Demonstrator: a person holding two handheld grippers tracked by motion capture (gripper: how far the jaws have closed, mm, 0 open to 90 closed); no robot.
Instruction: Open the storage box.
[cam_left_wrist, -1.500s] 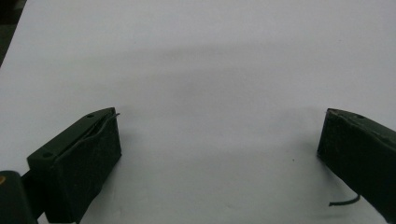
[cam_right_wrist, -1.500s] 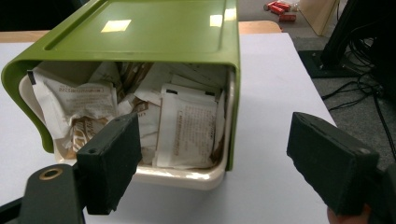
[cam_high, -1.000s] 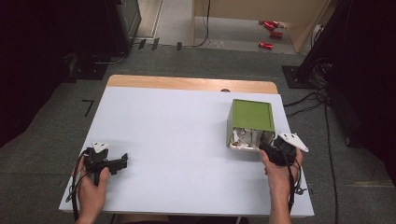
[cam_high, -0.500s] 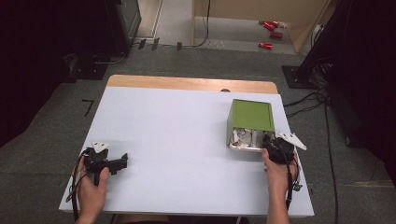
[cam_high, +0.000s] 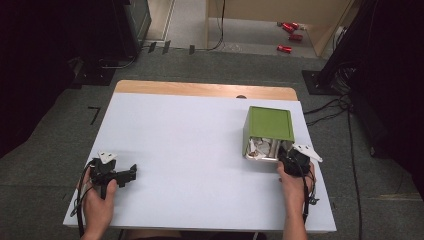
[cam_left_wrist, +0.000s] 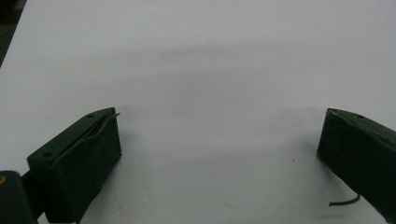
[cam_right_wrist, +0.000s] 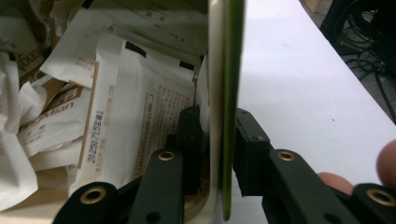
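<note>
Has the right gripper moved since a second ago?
Yes. The right gripper has edged toward the green box, jaws closing over its side wall.

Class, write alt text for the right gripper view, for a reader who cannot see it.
The right gripper clamps its two black jaws on the side wall of a green box, one jaw inside, one outside. White paper sachets fill the box, which rests on a white table.

hand-held gripper (cam_right_wrist: 215, 140): jaws just closed in, clamped across green box wall (cam_right_wrist: 232, 70), one jaw inside, one outside
sachets (cam_right_wrist: 126, 116): white packets piled inside box, left of wall, touching inner jaw
surface (cam_right_wrist: 299, 79): white, right of wall
fingertips (cam_right_wrist: 387, 163): lower right
</note>
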